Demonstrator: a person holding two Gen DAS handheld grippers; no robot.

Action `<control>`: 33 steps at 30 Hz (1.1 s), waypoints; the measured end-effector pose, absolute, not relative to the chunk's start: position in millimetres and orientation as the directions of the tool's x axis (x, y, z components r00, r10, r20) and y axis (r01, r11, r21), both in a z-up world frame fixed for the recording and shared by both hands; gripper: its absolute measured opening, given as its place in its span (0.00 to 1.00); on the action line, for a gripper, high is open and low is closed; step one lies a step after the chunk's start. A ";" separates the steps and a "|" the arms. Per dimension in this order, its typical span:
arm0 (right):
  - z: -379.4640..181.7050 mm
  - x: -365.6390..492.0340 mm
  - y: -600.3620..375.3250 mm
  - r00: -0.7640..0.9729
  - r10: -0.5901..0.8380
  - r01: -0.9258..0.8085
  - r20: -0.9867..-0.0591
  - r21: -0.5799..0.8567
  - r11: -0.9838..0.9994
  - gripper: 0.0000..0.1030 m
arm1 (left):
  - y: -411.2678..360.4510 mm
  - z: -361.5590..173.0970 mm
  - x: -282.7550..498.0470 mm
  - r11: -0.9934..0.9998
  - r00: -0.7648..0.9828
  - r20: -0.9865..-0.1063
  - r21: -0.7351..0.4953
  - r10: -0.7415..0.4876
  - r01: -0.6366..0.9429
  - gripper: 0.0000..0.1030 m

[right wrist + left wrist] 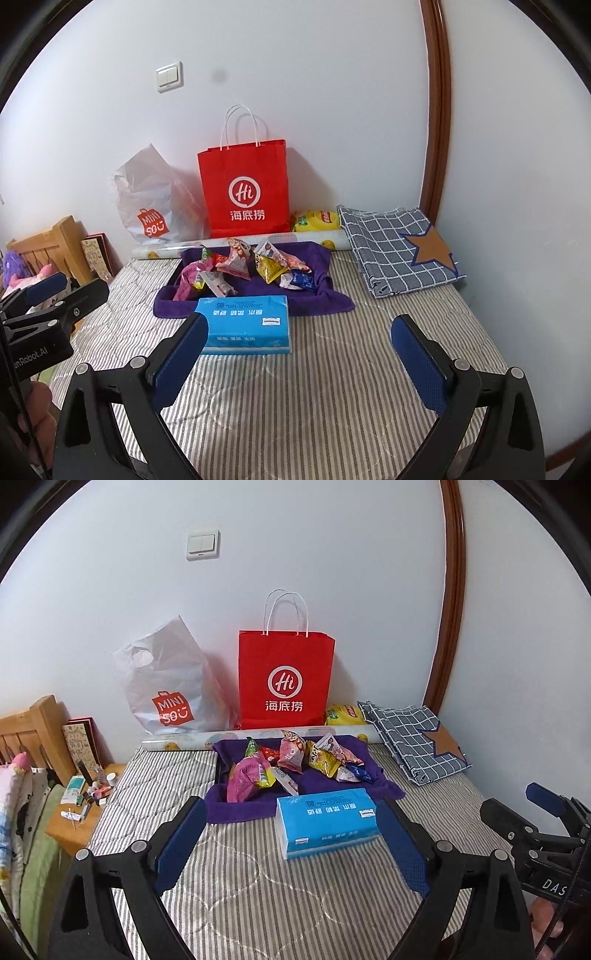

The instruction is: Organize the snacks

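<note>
Both tongs wide and empty, left gripper (pixel 291 845) and right gripper (pixel 299 365); reach past blue tissue pack (pixel 327 821), pinch one crinkly foil snack packet (pixel 243 781) off purple towel (pixel 332 790) mid-frame.

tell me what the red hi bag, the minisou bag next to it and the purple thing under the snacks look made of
Red bag: likely matte paper; crisp flat sides, stands upright, twisted white cord handles.
MINISO bag: thin glossy plastic film; crinkled, semi-translucent, die-cut handle hole.
Purple cloth: seemingly soft terry or microfibre towel; fuzzy, light-absorbing surface, limp folds.
</note>
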State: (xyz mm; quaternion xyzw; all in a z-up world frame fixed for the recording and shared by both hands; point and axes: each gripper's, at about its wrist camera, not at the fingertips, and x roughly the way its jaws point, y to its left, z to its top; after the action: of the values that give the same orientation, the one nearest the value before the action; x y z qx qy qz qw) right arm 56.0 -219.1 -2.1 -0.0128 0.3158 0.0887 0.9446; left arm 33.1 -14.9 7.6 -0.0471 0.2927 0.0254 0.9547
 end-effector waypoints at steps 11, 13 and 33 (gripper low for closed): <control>-0.2 50.7 -217.6 0.786 0.161 -0.182 -0.597 0.025 0.983 0.96 | -17.9 8.5 30.6 0.994 0.830 -0.558 -0.073 0.024 -0.079 0.90; 0.0 51.0 -217.8 0.785 0.163 -0.182 -0.598 0.029 0.983 0.96 | -17.5 8.3 30.0 0.994 0.830 -0.557 -0.074 0.024 -0.079 0.90; -1.1 50.7 -218.5 0.783 0.165 -0.182 -0.600 0.033 0.983 0.96 | -15.0 8.6 28.1 0.994 0.830 -0.557 -0.077 0.024 -0.080 0.90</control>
State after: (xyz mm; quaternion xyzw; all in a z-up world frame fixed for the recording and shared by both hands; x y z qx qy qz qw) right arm 50.7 -218.5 -1.1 -0.0133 0.3165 0.0917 0.9441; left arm 28.1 -15.0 8.6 -0.0484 0.2904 0.0271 0.9553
